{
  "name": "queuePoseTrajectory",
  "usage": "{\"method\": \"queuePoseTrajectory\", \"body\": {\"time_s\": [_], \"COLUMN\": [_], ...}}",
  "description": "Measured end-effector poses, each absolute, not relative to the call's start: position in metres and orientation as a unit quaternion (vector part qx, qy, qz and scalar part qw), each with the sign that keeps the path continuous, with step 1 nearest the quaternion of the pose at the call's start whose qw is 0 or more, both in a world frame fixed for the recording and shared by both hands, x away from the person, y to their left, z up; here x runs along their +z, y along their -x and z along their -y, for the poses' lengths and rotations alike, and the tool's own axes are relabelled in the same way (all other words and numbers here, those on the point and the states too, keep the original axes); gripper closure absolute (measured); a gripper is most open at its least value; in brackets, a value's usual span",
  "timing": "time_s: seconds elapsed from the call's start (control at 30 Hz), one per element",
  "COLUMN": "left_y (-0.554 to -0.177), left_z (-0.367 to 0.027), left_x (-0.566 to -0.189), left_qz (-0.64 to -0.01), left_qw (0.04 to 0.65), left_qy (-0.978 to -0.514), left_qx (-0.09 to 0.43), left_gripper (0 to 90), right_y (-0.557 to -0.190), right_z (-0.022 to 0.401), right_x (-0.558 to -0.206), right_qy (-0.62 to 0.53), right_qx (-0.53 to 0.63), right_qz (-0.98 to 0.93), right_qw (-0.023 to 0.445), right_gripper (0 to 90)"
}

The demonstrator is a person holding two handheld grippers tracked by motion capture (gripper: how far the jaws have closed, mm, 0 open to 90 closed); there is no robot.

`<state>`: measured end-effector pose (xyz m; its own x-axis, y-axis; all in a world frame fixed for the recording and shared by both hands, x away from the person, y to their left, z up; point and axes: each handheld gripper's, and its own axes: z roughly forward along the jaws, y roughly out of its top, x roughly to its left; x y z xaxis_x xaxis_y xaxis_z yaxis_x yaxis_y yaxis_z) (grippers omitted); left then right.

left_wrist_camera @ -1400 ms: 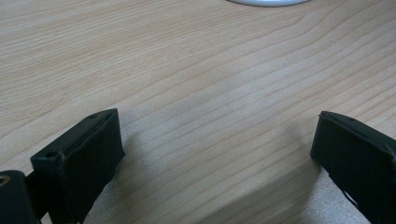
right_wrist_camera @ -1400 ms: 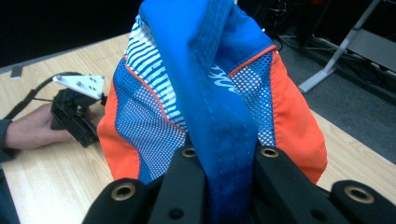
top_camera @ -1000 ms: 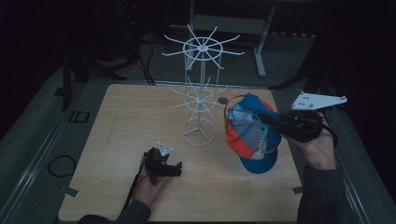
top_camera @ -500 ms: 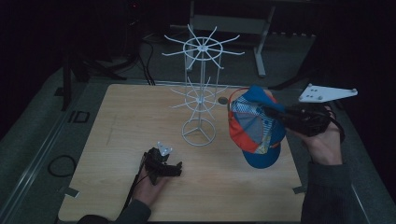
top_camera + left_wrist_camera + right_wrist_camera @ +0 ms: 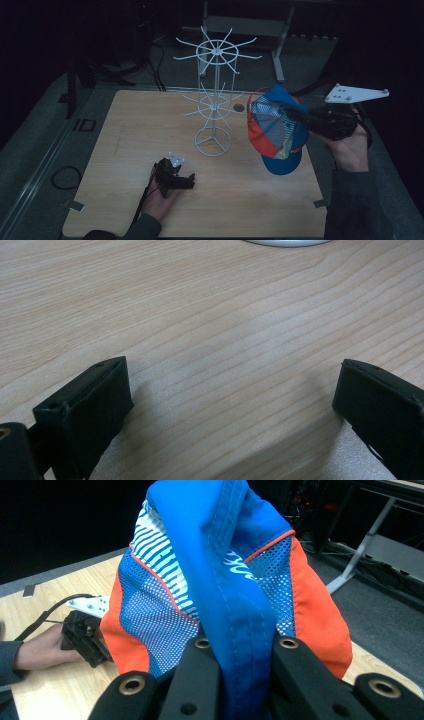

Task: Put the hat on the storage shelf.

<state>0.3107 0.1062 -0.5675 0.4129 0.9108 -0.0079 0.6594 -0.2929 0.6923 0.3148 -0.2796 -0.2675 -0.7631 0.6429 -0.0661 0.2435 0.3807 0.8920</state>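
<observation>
A blue, orange and white mesh cap point(image 5: 275, 132) hangs in the air over the table's right side, just right of the white wire rack point(image 5: 215, 95). My right gripper point(image 5: 295, 116) is shut on the cap's blue fabric point(image 5: 240, 605), which is pinched between the two black jaws. The cap's brim points down toward the table. My left gripper point(image 5: 187, 181) rests on the wooden table point(image 5: 125, 130) near the front, held by a hand. Its fingers point(image 5: 85, 410) stand wide apart with only bare wood between them.
The rack has two tiers of radial wire arms on a ring base point(image 5: 212, 142). A small round hole point(image 5: 239, 107) sits in the tabletop behind the cap. A cable loop point(image 5: 65, 177) lies off the table's left edge. Dark floor and a metal frame point(image 5: 280, 45) lie beyond.
My right gripper has lifted the cap a little and carried it slightly left, closer to the rack. The left gripper has stayed in place on the table.
</observation>
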Motion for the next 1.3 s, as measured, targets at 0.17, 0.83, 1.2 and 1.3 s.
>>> {"method": "queuePoseTrajectory", "body": {"time_s": [0.17, 0.83, 1.2, 1.3], "left_y": [-0.311, -0.311, -0.311, -0.311], "left_z": [-0.106, -0.106, -0.106, -0.106], "left_x": [-0.567, -0.567, -0.567, -0.567], "left_qz": [-0.504, -0.503, -0.503, -0.503], "left_qw": [0.315, 0.314, 0.315, 0.314], "left_qy": [-0.780, -0.780, -0.780, -0.780], "left_qx": [0.199, 0.199, 0.199, 0.199], "left_gripper": [2.6, 2.6, 2.6, 2.6], "right_y": [-0.317, -0.328, -0.330, -0.330], "right_z": [0.280, 0.282, 0.283, 0.285], "right_x": [-0.264, -0.248, -0.239, -0.236], "right_qy": [-0.276, -0.275, -0.275, -0.276], "right_qx": [0.487, 0.510, 0.519, 0.521], "right_qz": [-0.802, -0.785, -0.777, -0.775], "right_qw": [0.209, 0.219, 0.226, 0.228], "right_gripper": [87.4, 87.3, 87.4, 87.3]}}
